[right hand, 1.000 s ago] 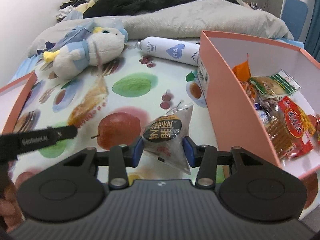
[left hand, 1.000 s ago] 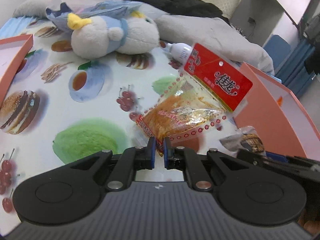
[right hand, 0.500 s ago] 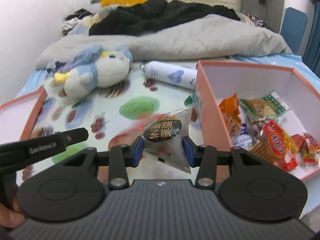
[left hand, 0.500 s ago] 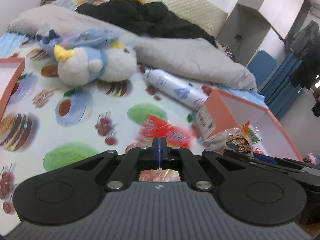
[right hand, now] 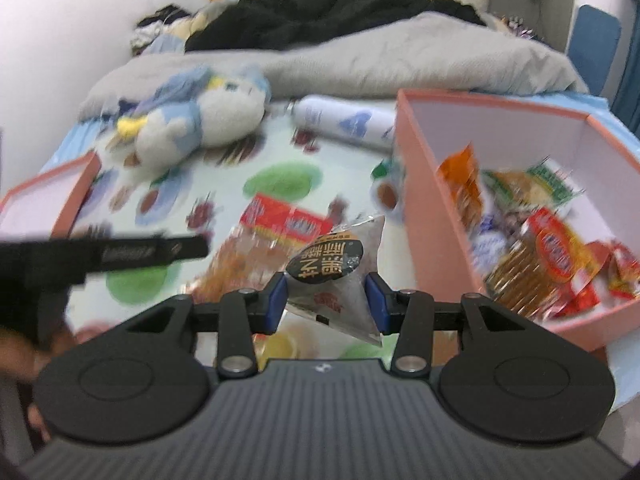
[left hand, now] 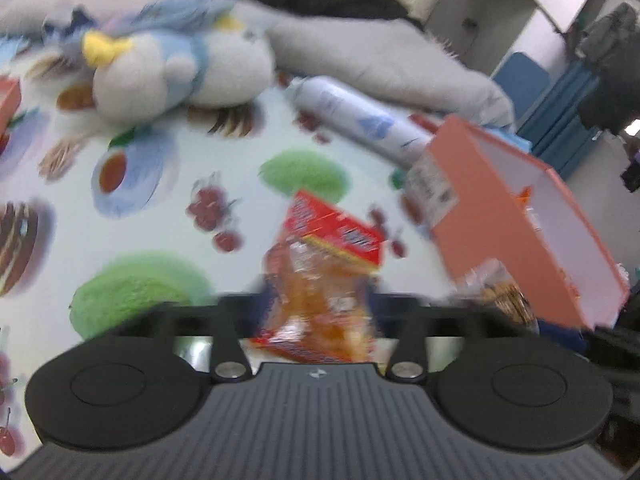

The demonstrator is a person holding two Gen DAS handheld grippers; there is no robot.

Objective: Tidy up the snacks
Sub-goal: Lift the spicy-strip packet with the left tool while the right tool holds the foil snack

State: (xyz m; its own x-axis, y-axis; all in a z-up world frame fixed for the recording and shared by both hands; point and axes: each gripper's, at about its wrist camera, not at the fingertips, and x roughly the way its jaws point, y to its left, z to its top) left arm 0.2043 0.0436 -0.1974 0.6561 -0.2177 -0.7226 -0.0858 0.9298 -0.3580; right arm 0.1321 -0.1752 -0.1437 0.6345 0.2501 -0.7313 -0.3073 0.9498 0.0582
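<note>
Clearly the left gripper (left hand: 320, 312) is letting go too soon: its jaws are opening, and the red-topped packet (left hand: 326, 276) sits loose between them, tilted, with no pad visibly pressing on it. The packet is over the printed bed sheet (left hand: 168, 236), short of the pink box (left hand: 516, 232), whose near wall stands to the right of it. From the right wrist view the same packet (right hand: 272, 236) lies left of the box's wall, outside it. If the release finishes here, I judge the packet lands on the sheet and has to be picked up again.

The right gripper (right hand: 326, 304) has its jaws partly closed on a grey triangular pouch (right hand: 340, 280), blue pads against both sides. The pouch is puffy and slick-looking, held near its lower half with the black label above the pads. A quick swing toward the box could let it pivot or squirt out. It hangs near the box's left wall, not yet over the opening, so a drop now would also miss.

Inside, the box (right hand: 412, 184) already holds several packets piled toward the near right corner. Anything dropped on that heap could slide up against the low front wall.

Both views are smeared, so exact contact is hard to read. The left gripper's body crosses the right view at the left edge, close to the pouch's path; the two tools could knock together if both head for the box at once. The spray can (right hand: 340, 122) and plush toy (right hand: 200, 120) lie farther back, clear of the route.
</note>
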